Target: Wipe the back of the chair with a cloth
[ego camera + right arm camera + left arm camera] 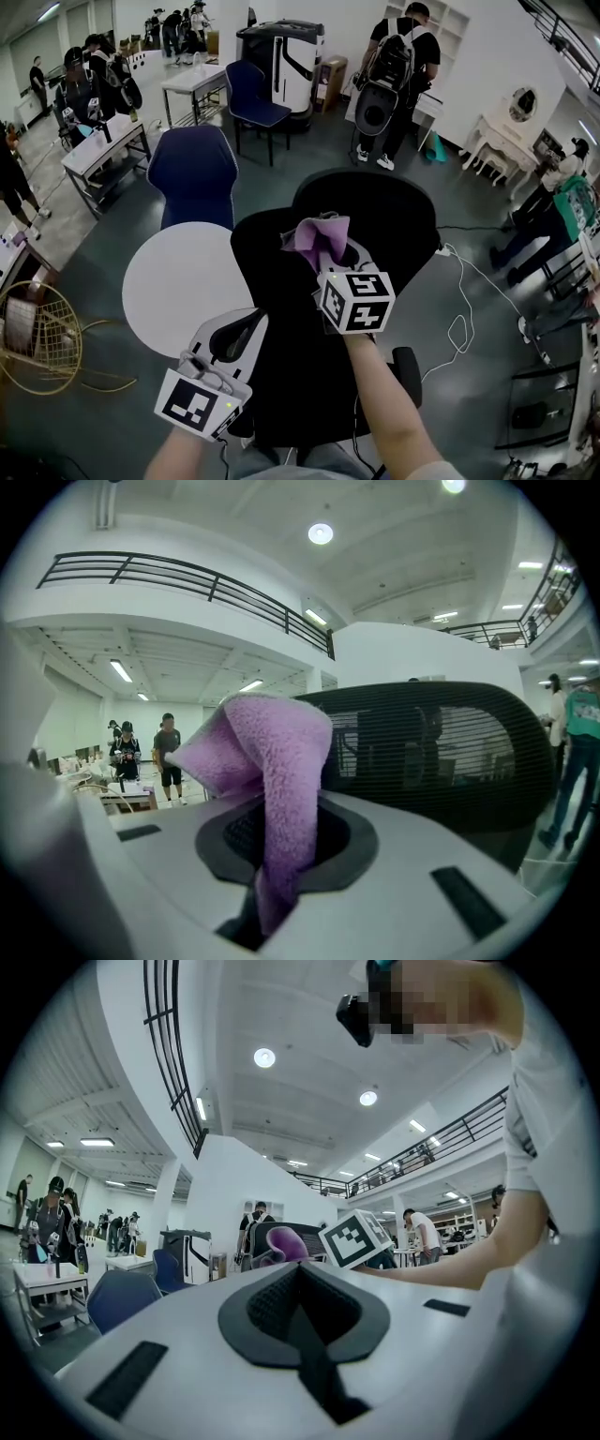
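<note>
A black office chair stands right below me, its mesh back [375, 202] on the far side and its seat [281, 309] under my arms. My right gripper [330, 248] is shut on a purple cloth [319, 236], held over the seat just short of the back. From the right gripper view the cloth [272, 780] rises out of the closed jaws, with the mesh back [441, 747] just behind it. My left gripper [236, 333] hovers at the seat's near left edge, shut and empty. From the left gripper view the cloth [284, 1241] shows beyond the jaws.
A round white table [178, 286] sits left of the chair, a blue chair [194, 173] behind it. A gold wire basket [33, 333] stands at far left. A white cable [459, 328] trails over the floor on the right. Several people stand around the room.
</note>
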The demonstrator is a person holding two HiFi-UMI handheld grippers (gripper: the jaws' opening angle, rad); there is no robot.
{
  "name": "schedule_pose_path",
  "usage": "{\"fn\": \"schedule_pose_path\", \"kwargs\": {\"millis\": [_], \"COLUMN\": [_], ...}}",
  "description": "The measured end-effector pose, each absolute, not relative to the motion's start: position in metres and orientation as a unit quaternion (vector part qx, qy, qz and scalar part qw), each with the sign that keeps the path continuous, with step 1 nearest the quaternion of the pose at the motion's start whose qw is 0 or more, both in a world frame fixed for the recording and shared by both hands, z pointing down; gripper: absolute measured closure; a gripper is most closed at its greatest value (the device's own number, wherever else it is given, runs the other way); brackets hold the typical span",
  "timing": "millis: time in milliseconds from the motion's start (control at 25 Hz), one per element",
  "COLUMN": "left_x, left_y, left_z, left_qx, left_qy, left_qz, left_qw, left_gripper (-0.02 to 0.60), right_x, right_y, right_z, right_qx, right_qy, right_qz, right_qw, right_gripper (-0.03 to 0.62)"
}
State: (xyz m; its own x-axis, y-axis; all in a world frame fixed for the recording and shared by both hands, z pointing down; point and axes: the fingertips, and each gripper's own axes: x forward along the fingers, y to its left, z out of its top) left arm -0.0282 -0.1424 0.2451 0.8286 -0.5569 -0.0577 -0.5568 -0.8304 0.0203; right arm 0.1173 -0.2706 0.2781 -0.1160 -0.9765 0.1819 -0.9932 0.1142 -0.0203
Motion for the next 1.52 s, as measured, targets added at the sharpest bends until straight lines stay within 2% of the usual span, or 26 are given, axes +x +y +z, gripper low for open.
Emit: {"fn": "schedule_pose_path", "kwargs": {"millis": [280, 840, 1520], "left_x": [-0.038, -0.04, -0.008], "left_y": [-0.14, -0.142, -0.141], "left_z": [0.245, 0.248, 0.255], "left_qx": [0.955, 0.953, 0.959], "left_qy": [-0.295, -0.302, -0.284], "left_qz": [-0.031, -0.024, -0.017], "left_qw": [-0.001, 0.001, 0.009], "left_gripper": [0.571, 0.571, 0.571], "right_x": [0.093, 0.097, 0.208], "right_y": [-0.269, -0.273, -0.26], "right_z": [0.28, 0.302, 0.311], "right_qx": [0.648, 0.651, 0.721], "right_qy": [-0.756, -0.751, -0.682], "right_qz": [0.066, 0.074, 0.094], "right_qw": [0.067, 0.081, 0.077], "right_gripper": [0.545, 0.545, 0.545]}}
